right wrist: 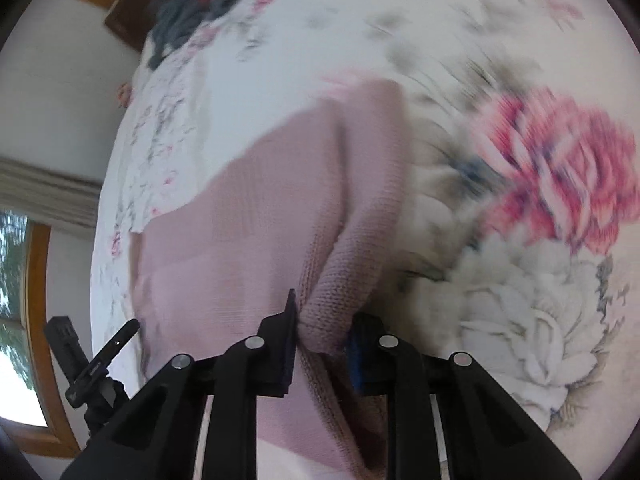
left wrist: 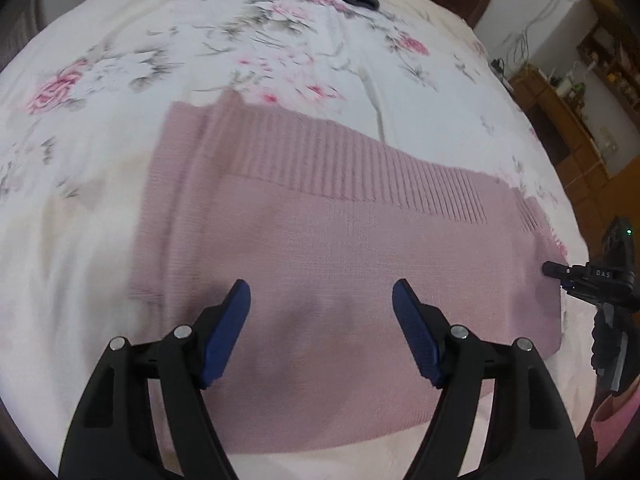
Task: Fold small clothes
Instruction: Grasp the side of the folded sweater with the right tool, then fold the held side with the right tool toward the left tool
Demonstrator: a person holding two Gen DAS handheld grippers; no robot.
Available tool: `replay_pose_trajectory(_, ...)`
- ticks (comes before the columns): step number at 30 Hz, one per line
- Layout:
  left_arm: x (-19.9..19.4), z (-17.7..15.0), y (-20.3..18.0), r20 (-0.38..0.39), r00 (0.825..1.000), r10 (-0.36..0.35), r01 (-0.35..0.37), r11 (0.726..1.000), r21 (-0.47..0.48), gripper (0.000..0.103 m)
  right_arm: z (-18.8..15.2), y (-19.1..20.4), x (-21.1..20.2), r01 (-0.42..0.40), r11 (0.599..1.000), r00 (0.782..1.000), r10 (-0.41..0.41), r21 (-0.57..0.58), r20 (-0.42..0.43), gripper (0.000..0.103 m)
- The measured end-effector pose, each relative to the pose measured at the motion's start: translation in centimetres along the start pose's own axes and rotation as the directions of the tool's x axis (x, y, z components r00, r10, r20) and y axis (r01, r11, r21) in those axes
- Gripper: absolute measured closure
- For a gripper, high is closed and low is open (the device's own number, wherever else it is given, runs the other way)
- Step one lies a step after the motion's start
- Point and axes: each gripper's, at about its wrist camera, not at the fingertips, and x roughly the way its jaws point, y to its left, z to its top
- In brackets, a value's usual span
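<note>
Two grippers: right gripper (right wrist: 324, 332) pinches the pink sweater's (left wrist: 320, 240) edge (blurred), left gripper (left wrist: 321, 312) hovers spread wide above it.

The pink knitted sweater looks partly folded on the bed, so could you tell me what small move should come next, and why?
Probably the right gripper should carry its pinched sleeve edge across the pink sweater and lay it flat. Its fingers are shut on a raised fold of knit, while the left gripper hangs open above the sweater's body, holding nothing, on the floral bedspread.
</note>
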Motion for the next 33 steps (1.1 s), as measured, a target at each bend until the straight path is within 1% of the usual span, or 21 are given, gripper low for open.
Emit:
replay_pose_trajectory(3,-1.0,0.0,1.1,0.014,1.000,-0.004,0.004,1.000,-0.025,0.030,0.2,3.7,-0.8,-0.024,0.997,1.000,0.025,-0.071,0.009,0.082)
replay_pose_trajectory(5,-1.4,-0.1,1.5,0.022,1.000,-0.006,0.006,1.000,-0.026,0.030,0.2,6.3,-0.7,-0.024,0.993,1.000,0.024,-0.118,0.001,0.082)
replay_pose_trajectory(9,-1.8,-0.5,1.7,0.024,1.000,-0.013,0.013,1.000,-0.024,0.030,-0.4,11.8,1.0,0.003,0.974,0.999,-0.010,-0.228,-0.030,0.083)
replay_pose_trajectory(12,-1.8,-0.6,1.9,0.025,0.999,-0.022,0.022,0.999,-0.027,0.030,-1.0,14.6,2.9,0.030,0.960,0.997,-0.046,-0.279,-0.054,0.083)
replay_pose_trajectory(15,-1.9,-0.7,2.1,0.026,0.999,-0.031,0.032,0.999,-0.030,0.030,-2.1,16.4,5.0,0.067,0.942,0.993,-0.096,-0.329,-0.074,0.083)
replay_pose_trajectory(18,-1.9,-0.6,2.2,0.030,0.999,-0.042,0.043,0.998,-0.037,0.030,-2.8,17.5,6.7,0.094,0.930,0.987,-0.133,-0.354,-0.088,0.082)
replay_pose_trajectory(22,-1.9,-0.5,2.4,0.035,0.997,-0.062,0.064,0.996,-0.059,0.030,-3.2,17.6,8.4,0.107,0.933,0.983,-0.152,-0.345,-0.107,0.079)
replay_pose_trajectory(24,-1.9,-0.4,2.4,0.036,0.997,-0.074,0.077,0.995,-0.071,0.030,-3.1,17.6,9.2,0.088,0.941,0.983,-0.135,-0.326,-0.126,0.073)
replay_pose_trajectory(25,-1.9,-0.4,2.4,0.036,0.996,-0.080,0.083,0.994,-0.076,0.030,-3.1,17.5,9.4,0.059,0.949,0.983,-0.108,-0.309,-0.146,0.062)
replay_pose_trajectory(26,-1.8,-0.3,2.4,0.036,0.996,-0.086,0.088,0.993,-0.080,0.030,-2.9,17.1,9.8,-0.002,0.963,0.984,-0.046,-0.269,-0.173,0.061)
replay_pose_trajectory(29,-1.8,-0.2,2.1,0.035,0.993,-0.109,0.111,0.990,-0.092,0.030,-2.5,16.6,10.1,-0.054,0.974,0.981,0.011,-0.219,-0.196,0.059)
replay_pose_trajectory(32,-1.7,-0.1,1.5,0.034,0.991,-0.127,0.130,0.987,-0.095,0.030,-1.9,15.5,9.0,-0.119,0.981,0.974,0.086,-0.154,-0.209,0.059)
replay_pose_trajectory(33,-1.5,-0.1,1.0,0.030,0.989,-0.144,0.146,0.984,-0.099,0.030,-1.6,14.9,8.1,-0.150,0.981,0.971,0.123,-0.123,-0.204,0.059)
